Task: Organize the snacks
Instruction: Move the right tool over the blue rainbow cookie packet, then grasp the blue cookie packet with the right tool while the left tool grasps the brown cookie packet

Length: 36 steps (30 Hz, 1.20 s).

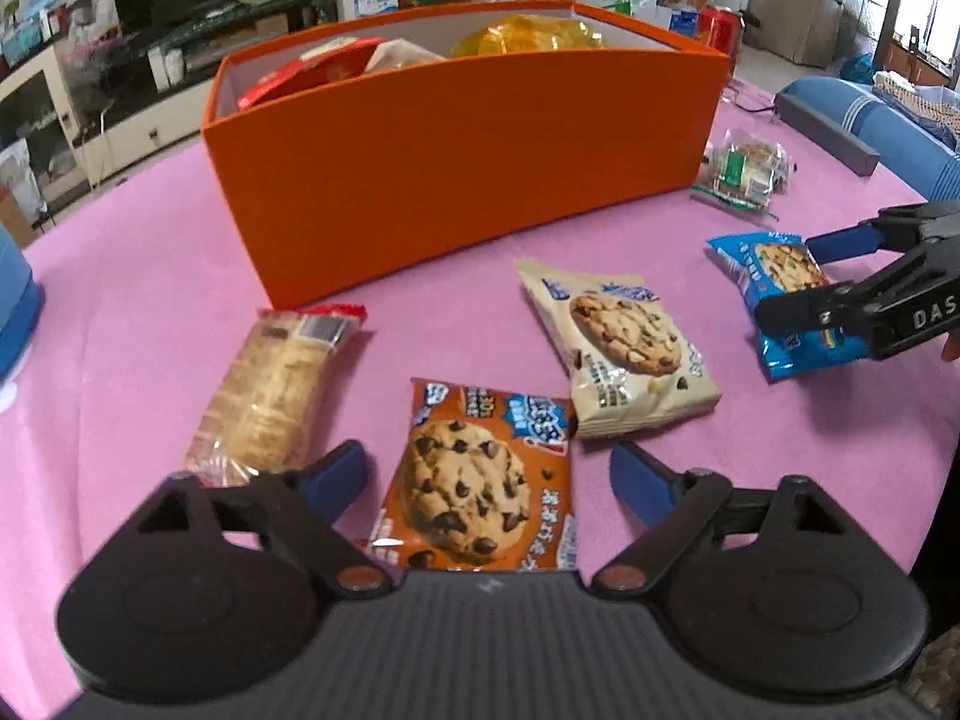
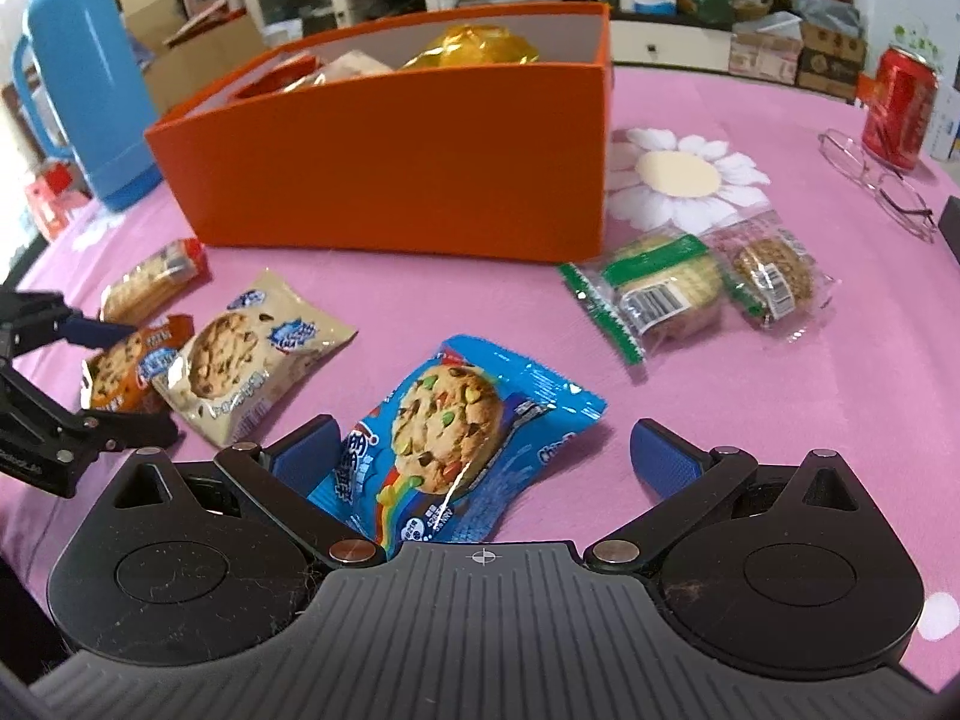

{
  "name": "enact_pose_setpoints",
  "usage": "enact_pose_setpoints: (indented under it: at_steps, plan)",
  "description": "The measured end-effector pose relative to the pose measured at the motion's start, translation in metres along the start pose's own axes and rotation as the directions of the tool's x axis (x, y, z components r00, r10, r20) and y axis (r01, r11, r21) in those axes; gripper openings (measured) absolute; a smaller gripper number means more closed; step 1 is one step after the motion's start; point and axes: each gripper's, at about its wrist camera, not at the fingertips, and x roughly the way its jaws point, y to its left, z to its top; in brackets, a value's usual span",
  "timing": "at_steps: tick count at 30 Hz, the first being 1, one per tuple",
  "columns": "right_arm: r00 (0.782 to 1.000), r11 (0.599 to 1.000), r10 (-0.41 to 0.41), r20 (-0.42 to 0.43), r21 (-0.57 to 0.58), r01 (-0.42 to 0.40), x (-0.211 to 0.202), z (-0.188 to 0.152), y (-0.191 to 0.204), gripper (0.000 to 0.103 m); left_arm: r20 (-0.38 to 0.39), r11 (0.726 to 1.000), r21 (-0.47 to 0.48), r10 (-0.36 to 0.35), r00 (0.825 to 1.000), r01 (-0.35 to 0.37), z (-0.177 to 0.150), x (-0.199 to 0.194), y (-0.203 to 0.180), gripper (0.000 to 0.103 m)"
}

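An orange box (image 1: pixel 468 162) holding several snack packs stands on the pink tablecloth; it also shows in the right wrist view (image 2: pixel 390 168). My left gripper (image 1: pixel 487 471) is open around the near end of a brown cookie pack (image 1: pixel 480 486). A cream cookie pack (image 1: pixel 624 348) and a cracker pack (image 1: pixel 270 390) lie beside it. My right gripper (image 2: pixel 483 450) is open around a blue cookie pack (image 2: pixel 444 438), which also shows in the left wrist view (image 1: pixel 780 276). Two clear biscuit packs (image 2: pixel 666 288) lie to the right of the box.
A blue thermos (image 2: pixel 84 72) stands left of the box. A red can (image 2: pixel 900 108) and a pair of glasses (image 2: pixel 876 180) sit at the far right. Shelves and cartons fill the room behind the table.
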Motion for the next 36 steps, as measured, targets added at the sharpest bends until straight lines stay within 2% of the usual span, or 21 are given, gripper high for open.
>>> enact_pose_setpoints:
  at_steps: [2,7,12,15,16,17,20,22,28,30,31,32,33,35,36]
  plan:
    - [1.000,1.000,0.001,-0.003,-0.002,-0.001,0.003,0.000,0.001,0.093,0.008,1.000,-0.014,-0.004,1.000,0.004,0.001,-0.002,-0.001,0.074]
    - [1.000,1.000,-0.013,-0.005,-0.017,0.013,0.002,-0.001,0.001,0.093,0.011,0.998,-0.054,0.025,1.000,-0.025,-0.004,-0.007,-0.006,0.064]
    - [1.000,1.000,-0.026,-0.013,-0.013,0.026,-0.004,-0.006,-0.010,0.093,-0.007,0.994,-0.088,0.057,0.998,-0.058,-0.009,-0.012,-0.014,0.064]
    - [0.998,0.998,-0.061,-0.012,0.001,0.061,-0.009,-0.011,-0.020,0.093,-0.004,0.990,-0.124,0.072,0.997,-0.072,-0.015,-0.017,-0.018,0.061]
    - [0.998,0.998,-0.070,-0.011,0.010,0.070,-0.010,-0.011,-0.023,0.093,-0.001,0.988,-0.133,0.085,0.996,-0.085,-0.016,-0.018,-0.020,0.063]
    - [0.998,0.997,-0.069,-0.007,0.023,0.069,-0.011,-0.012,-0.025,0.093,-0.004,0.985,-0.142,0.097,0.995,-0.096,-0.017,-0.018,-0.021,0.070]
    - [0.998,0.998,-0.051,0.021,0.043,0.050,-0.013,-0.009,-0.025,0.093,-0.008,0.983,-0.147,0.114,0.993,-0.114,-0.017,-0.016,-0.023,0.076]
    - [0.998,0.998,-0.055,0.040,0.024,0.054,-0.011,-0.005,-0.018,0.093,0.002,0.982,-0.131,0.138,0.990,-0.136,-0.017,-0.015,-0.024,0.077]
    - [0.996,0.994,-0.084,0.010,-0.069,0.085,0.009,0.000,0.003,0.093,0.018,0.980,-0.156,0.131,0.991,-0.127,-0.017,-0.013,-0.018,0.078]
    - [0.996,0.992,-0.085,0.021,-0.089,0.086,0.009,-0.002,0.007,0.091,0.025,0.980,-0.153,0.132,0.991,-0.127,-0.017,-0.013,-0.018,0.074]
    - [0.996,0.993,-0.080,0.026,-0.090,0.082,0.009,-0.003,0.007,0.090,0.032,0.981,-0.150,0.128,0.991,-0.122,-0.017,-0.013,-0.018,0.066]
    - [0.996,0.992,-0.080,0.029,-0.092,0.082,0.008,-0.003,0.007,0.085,0.038,0.982,-0.146,0.126,0.991,-0.119,-0.017,-0.014,-0.019,0.058]
    - [0.996,0.992,-0.079,0.036,-0.092,0.082,0.006,-0.004,0.006,0.081,0.038,0.981,-0.145,0.134,0.990,-0.127,-0.016,-0.015,-0.019,0.058]
    - [0.996,0.992,-0.076,0.045,-0.093,0.080,0.002,-0.003,0.005,0.058,0.032,0.978,-0.156,0.142,0.989,-0.135,-0.017,-0.016,-0.019,0.057]
    - [0.996,0.993,-0.076,0.048,-0.092,0.080,0.000,-0.003,0.003,0.051,0.027,0.977,-0.161,0.148,0.989,-0.142,-0.017,-0.017,-0.019,0.057]
